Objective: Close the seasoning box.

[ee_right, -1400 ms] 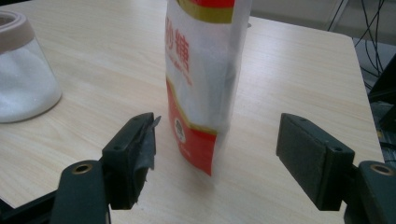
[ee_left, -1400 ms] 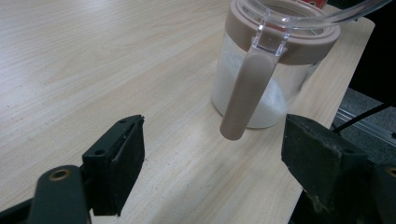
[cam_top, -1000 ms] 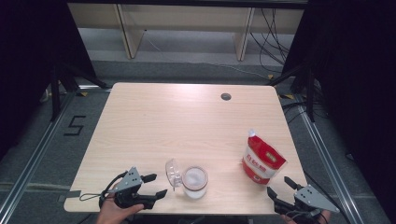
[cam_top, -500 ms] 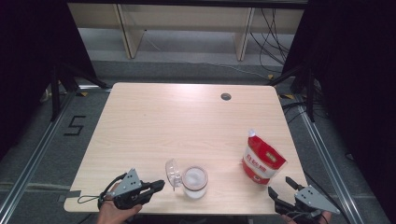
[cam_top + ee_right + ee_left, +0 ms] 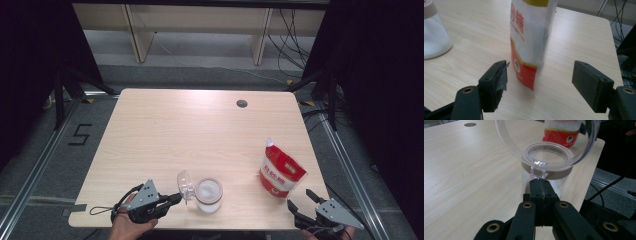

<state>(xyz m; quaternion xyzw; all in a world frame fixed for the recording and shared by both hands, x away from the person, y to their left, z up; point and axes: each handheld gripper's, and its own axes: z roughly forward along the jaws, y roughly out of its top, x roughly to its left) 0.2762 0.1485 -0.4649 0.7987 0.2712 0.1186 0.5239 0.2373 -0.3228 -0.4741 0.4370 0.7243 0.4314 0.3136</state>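
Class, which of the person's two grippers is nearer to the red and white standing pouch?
Right. The right gripper, jaws open, sits just in front of the red and white standing pouch; the left gripper is across the table at the clear glass jar.

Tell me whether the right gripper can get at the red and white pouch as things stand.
Probably yes. The right gripper is open, its fingers spread to either side of the upright pouch, with bare table between.
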